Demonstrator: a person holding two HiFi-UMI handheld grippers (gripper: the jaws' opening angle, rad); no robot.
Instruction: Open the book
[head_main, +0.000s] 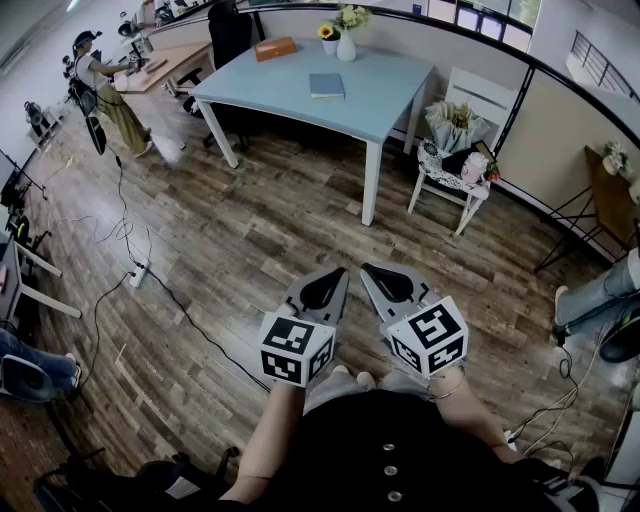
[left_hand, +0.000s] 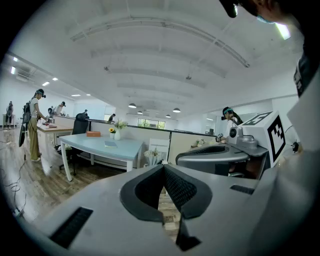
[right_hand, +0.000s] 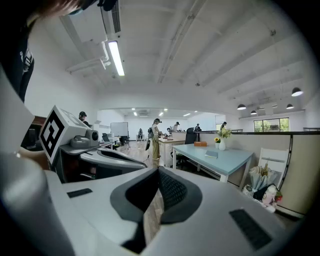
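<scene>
**A:** Where's the book (head_main: 327, 85)?

**B:** Lying flat and closed on the pale blue desk (head_main: 270, 90), toward its far side. It is well apart from both tools, which hang close to the person's body over the wooden floor (head_main: 250, 230).

**A:** And the tools?

**B:** The left tool (head_main: 335, 278) has its jaws pressed together with nothing between them. The right tool (head_main: 375, 275) is the same, closed and empty.

**A:** So the work hasn't begun. What could spoil it?

**B:** First the approach, I'd say. A power strip (head_main: 138, 272) lies on the floor off to the left, and someone looking at the book could trip on it.

**A:** And at the desk?

**B:** A vase (head_main: 346, 45) of flowers stands near the book, so a wide reach could tip it. Jaws left closed would only push the book along the smooth top. A deep bite might take pages along with the cover.

**A:** Which edge opens?

**B:** I can't tell from here, as the book is too small to show its spine. Lifting the wrong edge would raise the whole book.
</scene>
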